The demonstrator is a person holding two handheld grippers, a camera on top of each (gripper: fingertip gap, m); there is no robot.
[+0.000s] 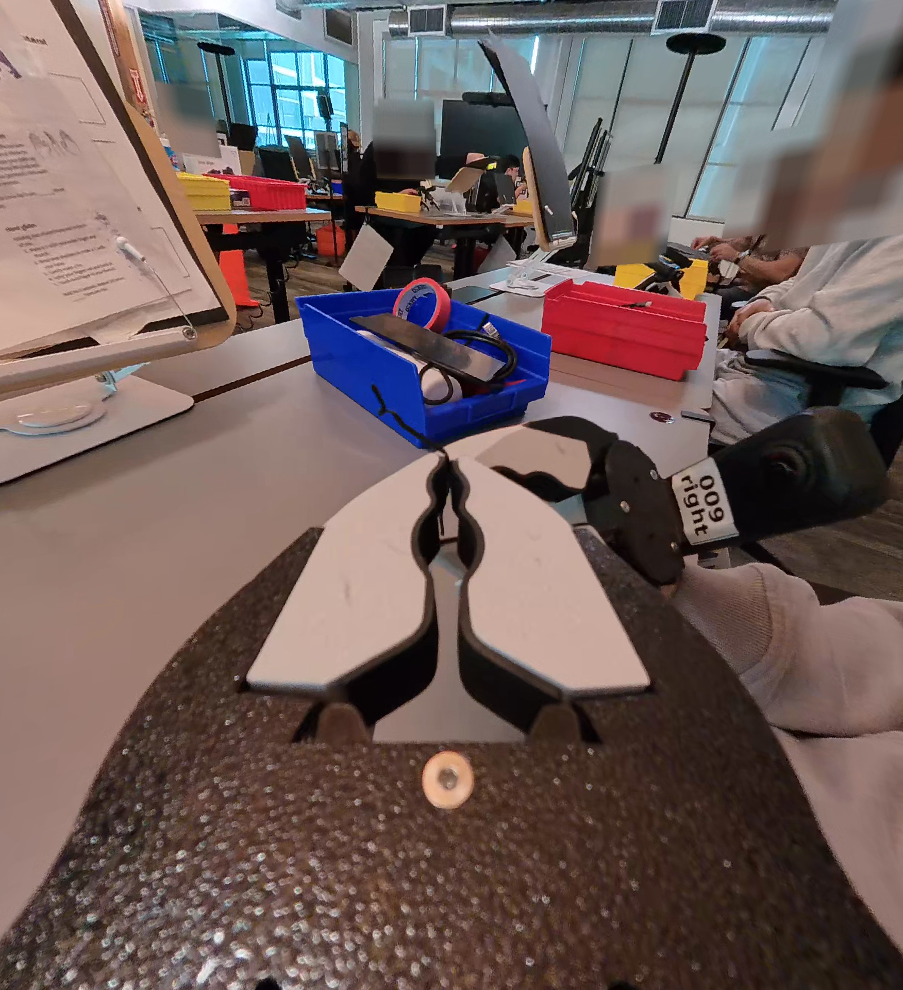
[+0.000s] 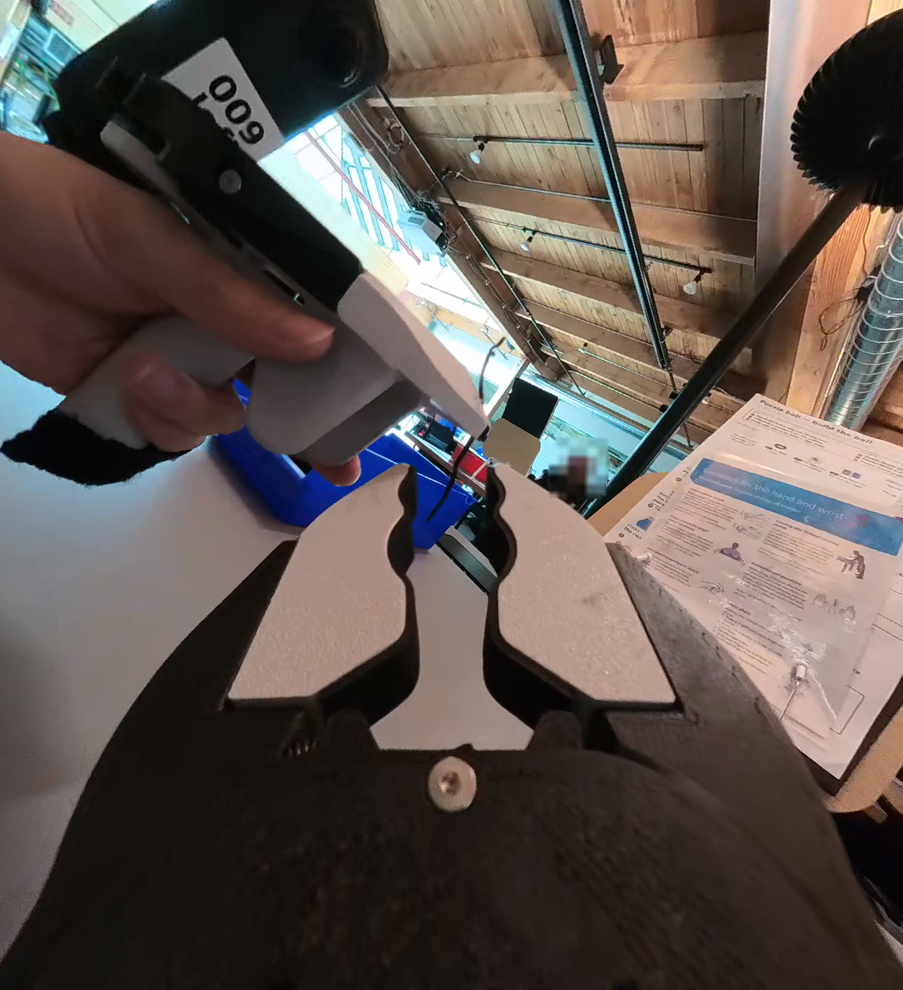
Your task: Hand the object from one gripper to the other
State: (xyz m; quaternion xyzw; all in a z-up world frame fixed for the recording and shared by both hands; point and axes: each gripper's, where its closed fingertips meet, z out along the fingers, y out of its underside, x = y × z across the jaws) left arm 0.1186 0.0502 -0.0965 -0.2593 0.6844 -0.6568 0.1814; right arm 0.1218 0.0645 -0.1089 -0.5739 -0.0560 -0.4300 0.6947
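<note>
Both grippers meet above the grey table (image 1: 117, 535): left gripper (image 1: 446, 460) clamped on a thin black tie (image 1: 393, 412); right gripper (image 2: 452, 474) parted around it.

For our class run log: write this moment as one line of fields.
phase: handover | left gripper: shut on black cord | right gripper: open, fingers either side of cord | cord not yet taken

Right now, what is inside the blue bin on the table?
The blue bin holds a red tape roll, a flat black strip, a coiled black cable and something white. The bin's bottom is covered.
</note>
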